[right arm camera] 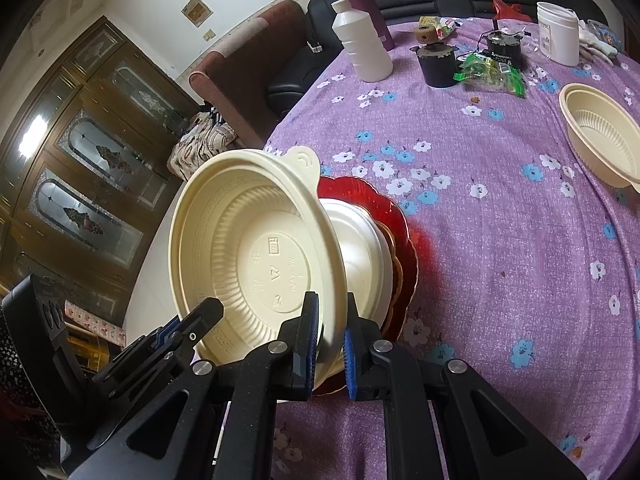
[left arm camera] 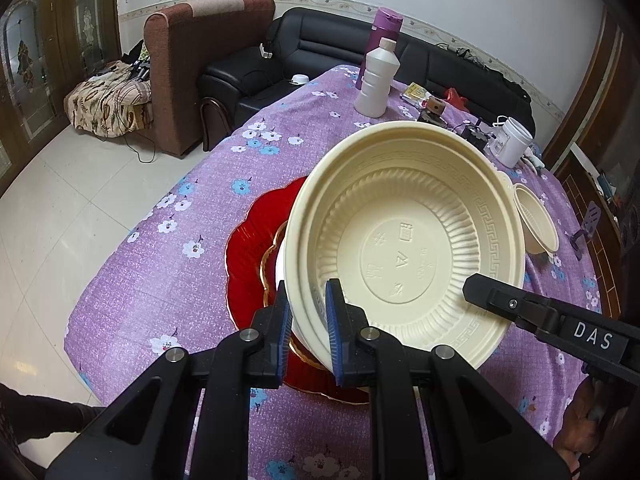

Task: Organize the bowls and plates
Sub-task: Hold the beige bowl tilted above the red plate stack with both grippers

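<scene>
The left claw [left arm camera: 307, 320] points down at a slant, and its blue pads [left arm camera: 331, 312] pinch tight. The right claw [right arm camera: 330, 340] points down the same way, pinched tight too. The two claws sit close together.

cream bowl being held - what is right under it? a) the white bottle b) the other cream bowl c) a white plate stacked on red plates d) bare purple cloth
c: both grippers, left and right, clamp the cream bowl's rim over a white plate that sits on the red plates; the second cream bowl rests apart on the purple cloth.
</scene>
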`<state>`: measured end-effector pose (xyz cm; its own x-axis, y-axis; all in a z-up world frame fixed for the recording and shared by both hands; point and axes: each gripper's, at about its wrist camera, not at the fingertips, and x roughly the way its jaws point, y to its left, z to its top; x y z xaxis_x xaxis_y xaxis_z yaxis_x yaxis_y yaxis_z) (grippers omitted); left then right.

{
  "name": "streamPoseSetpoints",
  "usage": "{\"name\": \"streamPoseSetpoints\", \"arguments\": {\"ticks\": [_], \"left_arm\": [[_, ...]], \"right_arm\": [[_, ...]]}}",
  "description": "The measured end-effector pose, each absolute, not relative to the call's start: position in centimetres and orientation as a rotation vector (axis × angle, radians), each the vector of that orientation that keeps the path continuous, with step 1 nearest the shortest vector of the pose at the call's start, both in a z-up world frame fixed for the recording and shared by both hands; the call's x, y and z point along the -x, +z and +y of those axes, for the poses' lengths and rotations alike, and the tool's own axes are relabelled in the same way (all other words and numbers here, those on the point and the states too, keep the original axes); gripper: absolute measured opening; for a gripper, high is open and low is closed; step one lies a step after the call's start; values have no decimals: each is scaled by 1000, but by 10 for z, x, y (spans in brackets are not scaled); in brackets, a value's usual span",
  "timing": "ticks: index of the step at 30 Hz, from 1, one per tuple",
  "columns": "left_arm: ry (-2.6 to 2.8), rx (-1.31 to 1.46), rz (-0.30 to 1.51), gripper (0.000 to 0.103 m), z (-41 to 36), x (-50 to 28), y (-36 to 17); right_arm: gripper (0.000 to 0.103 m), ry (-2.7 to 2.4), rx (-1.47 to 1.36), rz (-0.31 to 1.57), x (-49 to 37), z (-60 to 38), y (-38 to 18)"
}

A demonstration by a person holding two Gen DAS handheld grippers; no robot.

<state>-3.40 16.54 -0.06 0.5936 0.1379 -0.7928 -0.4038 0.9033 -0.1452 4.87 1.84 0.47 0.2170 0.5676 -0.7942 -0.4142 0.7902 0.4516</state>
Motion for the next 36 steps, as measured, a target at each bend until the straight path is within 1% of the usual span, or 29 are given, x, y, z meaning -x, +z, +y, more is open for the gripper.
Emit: {"name": "streamPoseSetpoints", "arguments": {"ticks": [17,22,36], "left_arm": [[328,329,895,14,166,30,-3],[333,326,901,14,168,27,-2],[337,324,906,14,170,26,-5]], "right_arm": [[11,682,-138,1204,-56,25,0],[13,683,-143,1227,-60,27,-5],[15,676,-137,1224,-63,29,-8]]}}
